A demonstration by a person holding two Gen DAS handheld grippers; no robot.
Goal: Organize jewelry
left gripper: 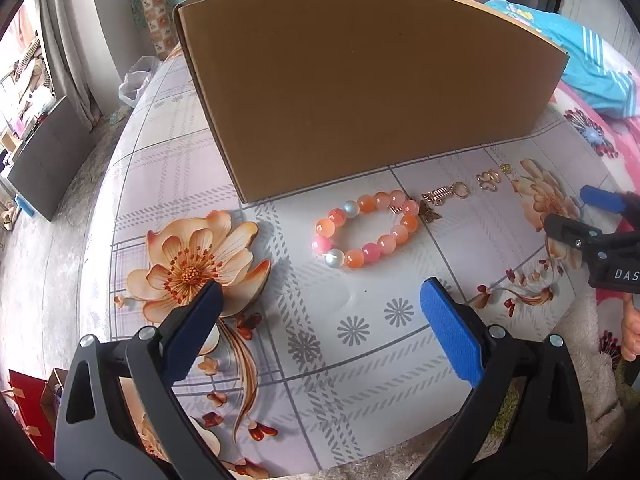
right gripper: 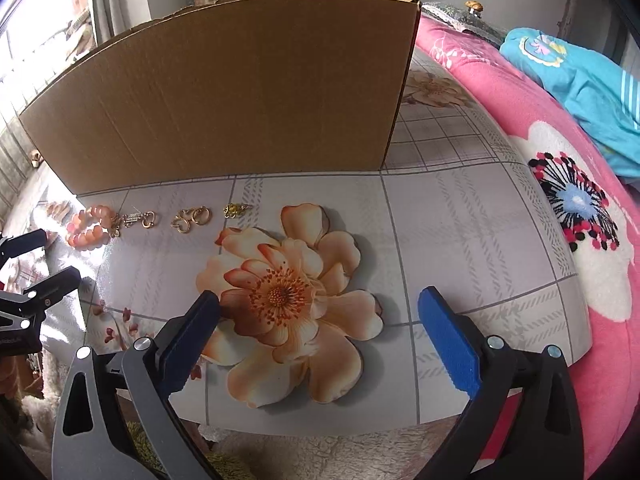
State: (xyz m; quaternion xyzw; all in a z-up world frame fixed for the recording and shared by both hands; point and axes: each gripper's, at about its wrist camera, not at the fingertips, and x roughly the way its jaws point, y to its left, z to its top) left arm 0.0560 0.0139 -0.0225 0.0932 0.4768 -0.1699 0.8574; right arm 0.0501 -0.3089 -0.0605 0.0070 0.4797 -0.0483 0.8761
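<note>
A bracelet of pink and orange beads (left gripper: 366, 232) (right gripper: 90, 228) lies on the flowered tablecloth (left gripper: 360, 340) in front of a cardboard box (left gripper: 360, 80) (right gripper: 224, 100). To its right sit a gold pendant (left gripper: 444, 194) (right gripper: 140, 219), a pair of gold earrings (left gripper: 489, 179) (right gripper: 192, 218) and a small yellow piece (left gripper: 506, 168) (right gripper: 236, 210). My left gripper (left gripper: 322, 292) (right gripper: 56, 254) stands open over the cloth, just short of the bracelet. My right gripper (right gripper: 320, 298) (left gripper: 570, 210) is open too, above a printed flower to the right of the jewelry. Neither holds anything.
The tall box wall closes off the back of the table. A pink flowered blanket (right gripper: 540, 160) with a turquoise garment (right gripper: 580, 92) lies to the right. The table's near edge runs just under both grippers, with a fuzzy rug (right gripper: 320, 452) below. A hand (left gripper: 632, 328) shows at the far right.
</note>
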